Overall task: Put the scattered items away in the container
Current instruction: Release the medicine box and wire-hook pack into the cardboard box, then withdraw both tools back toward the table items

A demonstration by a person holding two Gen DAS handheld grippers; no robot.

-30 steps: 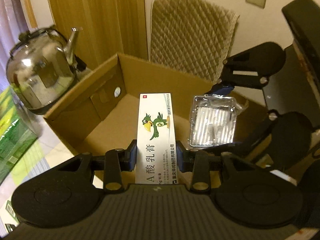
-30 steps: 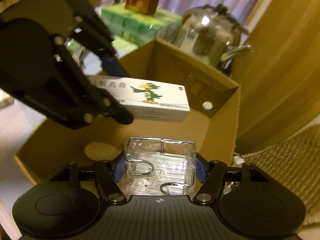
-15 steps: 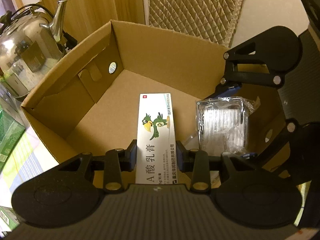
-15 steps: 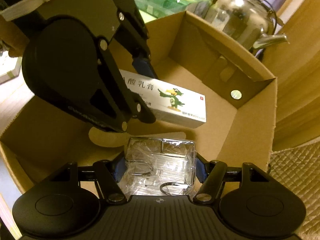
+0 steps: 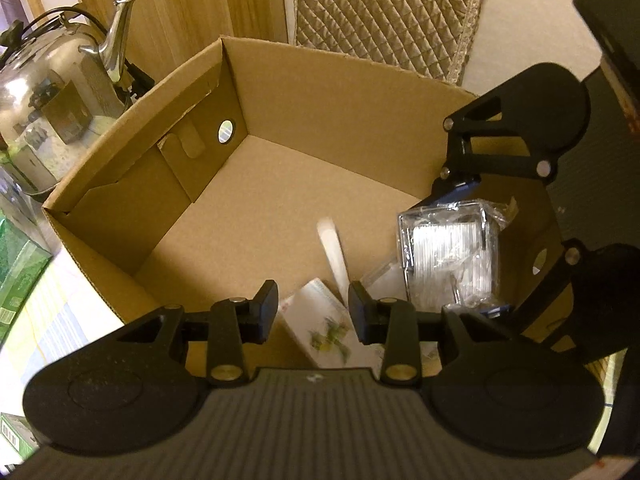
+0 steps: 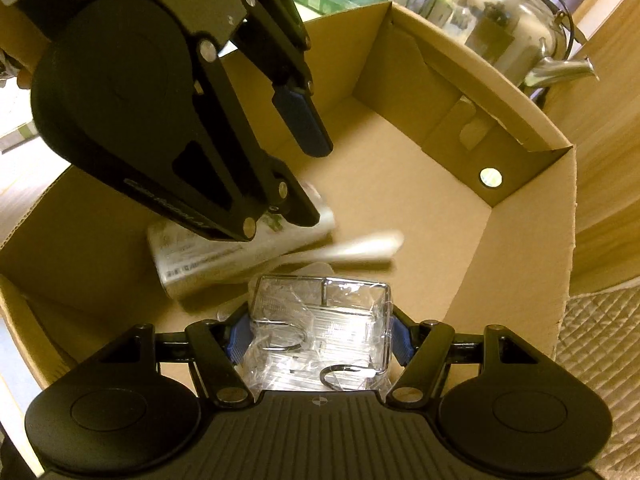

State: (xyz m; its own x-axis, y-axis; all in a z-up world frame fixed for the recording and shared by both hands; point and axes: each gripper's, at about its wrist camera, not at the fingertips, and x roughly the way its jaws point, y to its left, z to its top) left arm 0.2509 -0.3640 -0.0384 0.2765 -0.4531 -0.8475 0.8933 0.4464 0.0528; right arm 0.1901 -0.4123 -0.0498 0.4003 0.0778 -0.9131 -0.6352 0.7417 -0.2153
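where kettle [image 5: 60, 112] flanks cardboard box [image 5: 320, 92], quilted cushion [image 5: 384, 12] behind

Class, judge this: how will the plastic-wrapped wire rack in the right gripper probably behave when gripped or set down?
The wire rack probably stays stiff, since its metal frame holds shape between the right gripper pads. Its glossy, crinkled wrap may be slippery. It looks light for its size, being mostly open frame.

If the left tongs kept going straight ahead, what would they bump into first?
Probably the white box lying just below the open left tongs inside the cardboard box; depth is hard to judge.
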